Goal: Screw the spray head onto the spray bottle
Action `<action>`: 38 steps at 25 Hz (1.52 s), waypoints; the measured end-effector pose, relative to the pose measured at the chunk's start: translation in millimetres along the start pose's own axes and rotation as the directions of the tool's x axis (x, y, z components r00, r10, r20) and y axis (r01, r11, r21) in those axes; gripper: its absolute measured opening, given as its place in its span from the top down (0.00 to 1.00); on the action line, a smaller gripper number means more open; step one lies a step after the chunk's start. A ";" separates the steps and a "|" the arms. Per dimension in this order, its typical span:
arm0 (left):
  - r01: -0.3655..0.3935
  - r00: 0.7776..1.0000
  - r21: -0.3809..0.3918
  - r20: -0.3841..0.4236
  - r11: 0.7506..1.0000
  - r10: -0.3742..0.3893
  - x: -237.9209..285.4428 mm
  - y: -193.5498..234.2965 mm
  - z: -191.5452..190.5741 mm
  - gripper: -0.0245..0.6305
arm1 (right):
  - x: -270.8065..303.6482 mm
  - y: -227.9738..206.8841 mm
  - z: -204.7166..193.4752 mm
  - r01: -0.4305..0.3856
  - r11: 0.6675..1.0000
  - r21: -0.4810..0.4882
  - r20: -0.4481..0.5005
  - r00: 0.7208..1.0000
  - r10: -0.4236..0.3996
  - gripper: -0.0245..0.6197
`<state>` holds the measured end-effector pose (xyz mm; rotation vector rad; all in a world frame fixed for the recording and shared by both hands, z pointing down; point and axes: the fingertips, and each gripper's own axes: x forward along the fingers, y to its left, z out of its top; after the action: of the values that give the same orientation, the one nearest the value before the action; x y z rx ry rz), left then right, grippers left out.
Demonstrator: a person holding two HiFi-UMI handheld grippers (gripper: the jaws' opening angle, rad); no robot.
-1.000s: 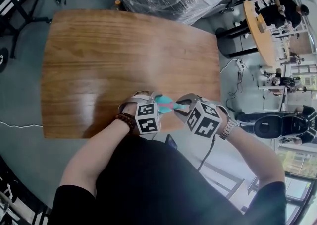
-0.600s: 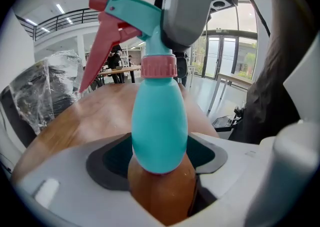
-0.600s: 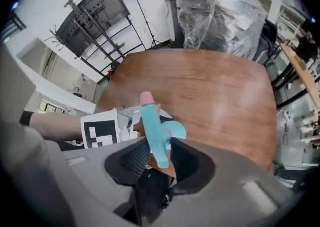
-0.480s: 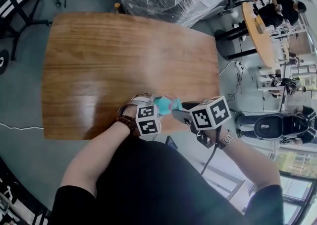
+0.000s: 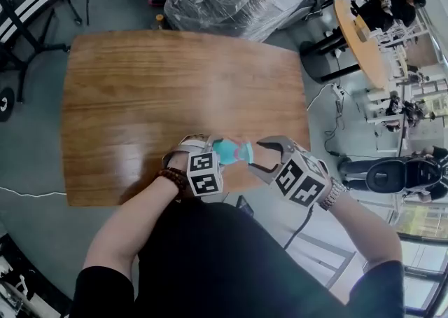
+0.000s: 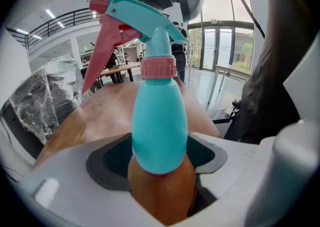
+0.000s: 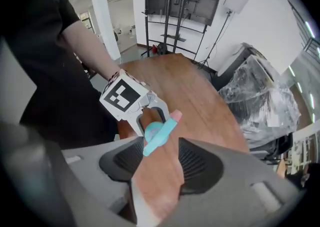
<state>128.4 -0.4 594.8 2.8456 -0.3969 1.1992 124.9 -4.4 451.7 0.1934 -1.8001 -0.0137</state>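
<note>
Left tool (image 6: 160, 158) clamps a smooth teal bottle (image 6: 159, 116) — pear-shaped, seemingly plastic.

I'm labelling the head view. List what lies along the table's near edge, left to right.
Bracelet → left cube → bottle → right gripper, its jaws just opened with nothing between them → watch.

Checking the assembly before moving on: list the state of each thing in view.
spray bottle: held at its base.
spray head: on the bottle's neck; tightness unclear.
left gripper: shut on the spray bottle.
right gripper: jaws have just been opening, clear of the spray head, nothing between them.
</note>
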 end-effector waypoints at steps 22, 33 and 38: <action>0.088 0.996 0.170 -0.048 0.982 -0.081 -17.5 -8.4 22.7 0.41 | 21.2 29.6 -11.4 0.003 0.825 -0.565 -0.098 0.993 -0.071 0.77; -0.075 0.996 -0.042 0.052 0.996 0.077 -9.7 43.2 9.4 0.41 | -30.2 -34.4 17.1 0.330 0.892 -0.308 0.157 0.943 -0.294 0.61; -0.205 0.966 -0.251 0.102 0.946 0.236 -8.4 101.5 -12.2 0.41 | -50.2 -57.5 0.9 0.415 0.909 -0.034 0.245 0.885 -0.395 0.61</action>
<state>89.5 -95.1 590.1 2.7313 -0.8265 0.9180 142.4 -54.3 396.5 0.5244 -1.9576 -0.4284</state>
